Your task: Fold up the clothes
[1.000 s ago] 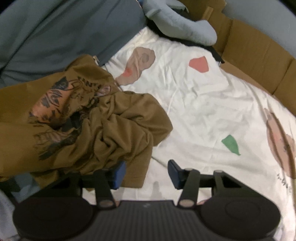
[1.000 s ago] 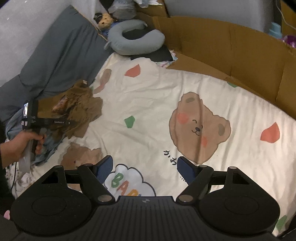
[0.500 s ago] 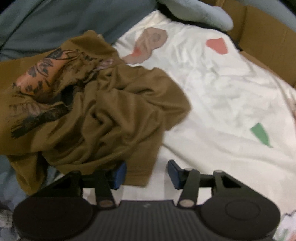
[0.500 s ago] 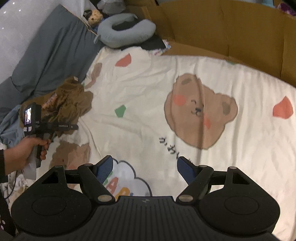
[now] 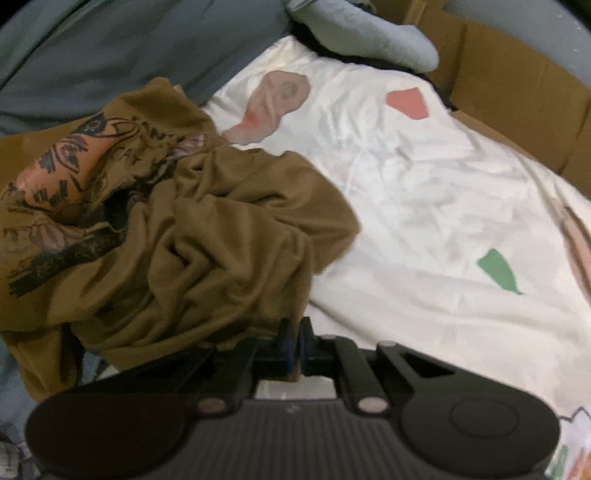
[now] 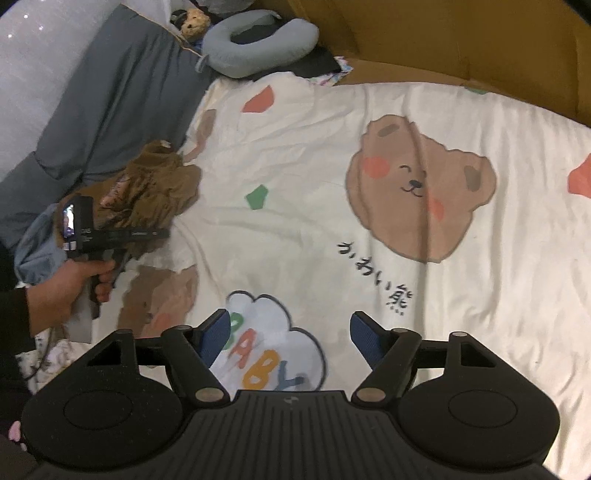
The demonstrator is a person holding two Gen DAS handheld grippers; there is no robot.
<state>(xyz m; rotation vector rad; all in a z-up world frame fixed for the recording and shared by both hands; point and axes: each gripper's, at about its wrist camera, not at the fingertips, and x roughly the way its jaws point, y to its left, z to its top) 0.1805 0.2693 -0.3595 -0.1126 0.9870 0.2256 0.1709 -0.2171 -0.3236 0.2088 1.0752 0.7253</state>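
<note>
A crumpled brown T-shirt (image 5: 192,236) with a black and orange print lies at the left edge of a white bedsheet (image 5: 424,206). My left gripper (image 5: 293,343) is shut on the shirt's near hem. In the right wrist view the shirt (image 6: 159,199) is a small heap at the left, with the left gripper (image 6: 162,233) at its edge, held by a hand. My right gripper (image 6: 290,341) is open and empty above the sheet's cloud print (image 6: 273,354).
A grey duvet (image 6: 110,103) lies along the left. A grey neck pillow (image 6: 258,40) and a small plush toy (image 6: 192,22) sit at the far end. Cardboard walls (image 6: 461,48) border the far and right sides. A blue garment (image 6: 37,254) lies under the shirt.
My left gripper has moved onto the shirt's hem and shut on it; it was open before. My right gripper has stayed open and shifted slightly over the sheet.
</note>
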